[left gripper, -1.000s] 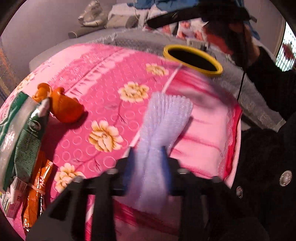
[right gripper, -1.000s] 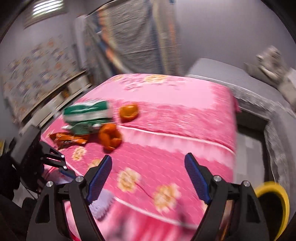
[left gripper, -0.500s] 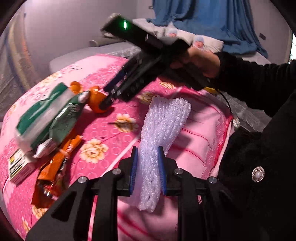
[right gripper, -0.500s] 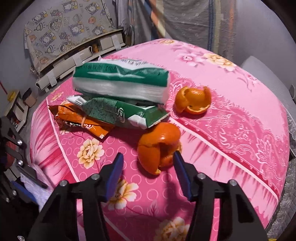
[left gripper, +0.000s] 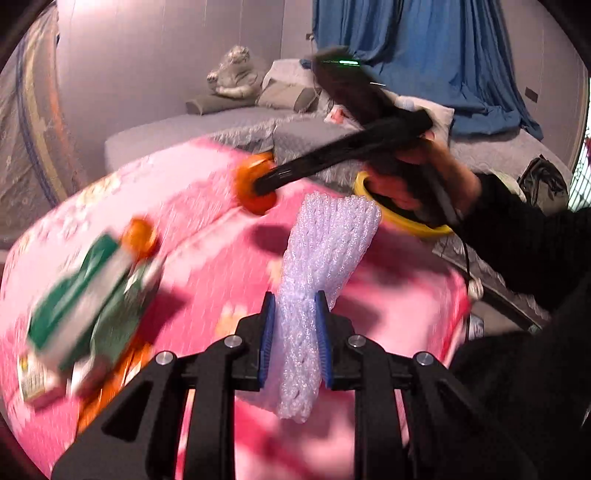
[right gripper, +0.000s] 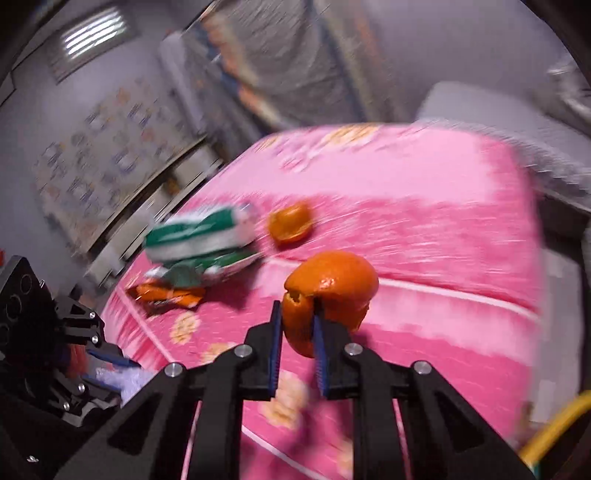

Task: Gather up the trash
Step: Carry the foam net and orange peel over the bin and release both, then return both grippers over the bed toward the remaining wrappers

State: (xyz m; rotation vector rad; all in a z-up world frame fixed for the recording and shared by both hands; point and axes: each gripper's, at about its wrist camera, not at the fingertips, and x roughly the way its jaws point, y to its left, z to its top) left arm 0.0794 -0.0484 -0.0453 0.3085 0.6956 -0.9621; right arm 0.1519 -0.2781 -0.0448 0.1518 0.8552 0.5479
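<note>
the left gripper (left gripper: 293,334) is clenched on the white foam net (left gripper: 325,258) and the right gripper (right gripper: 297,350) pinches an orange peel (right gripper: 332,291), each lifted clear of the pink bedspread (right gripper: 424,229), probably bound for the yellow-rimmed bin (left gripper: 410,221).

Home bedroom: pink floral bedspread (right gripper: 424,206) over a bed, grey sofa bed (left gripper: 177,136) with plush toy (left gripper: 232,74) and cushions (left gripper: 291,98), blue curtain (left gripper: 424,55) on back wall, cartoon-print panel (right gripper: 110,147) by window blinds (right gripper: 92,33)
</note>
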